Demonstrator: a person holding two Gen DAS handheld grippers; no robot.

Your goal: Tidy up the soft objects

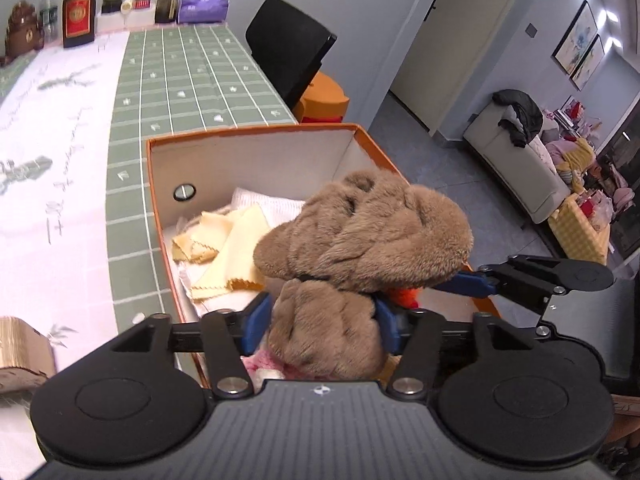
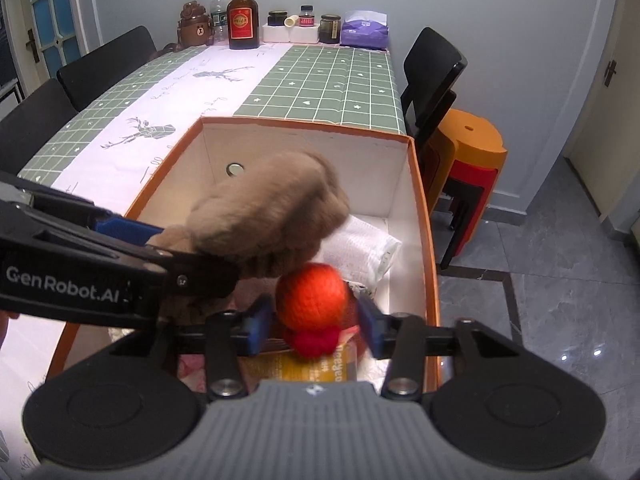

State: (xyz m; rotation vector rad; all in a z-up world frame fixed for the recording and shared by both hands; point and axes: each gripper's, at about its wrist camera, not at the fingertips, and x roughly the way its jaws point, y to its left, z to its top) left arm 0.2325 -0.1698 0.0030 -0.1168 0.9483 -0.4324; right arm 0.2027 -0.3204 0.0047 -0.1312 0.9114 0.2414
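Plush toy (image 1: 352,240) hangs pinched in the left gripper (image 1: 320,316) above the box (image 1: 248,132); right gripper (image 2: 316,316) straddles an orange ball (image 2: 312,296), grip uncertain.

The brown plush toy (image 2: 268,208) and orange yarn ball (image 2: 312,296) crowd the box's (image 2: 416,184) near half; its far corner lies open.

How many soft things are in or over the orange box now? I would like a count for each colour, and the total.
Brown: 1, the plush toy, held by the left tool over the orange box
Orange-red: 1, the yarn ball, between the fingers of the right tool
Yellow: 1, the cloth
White: 1, the towel
Total: 4 that are clearly visible
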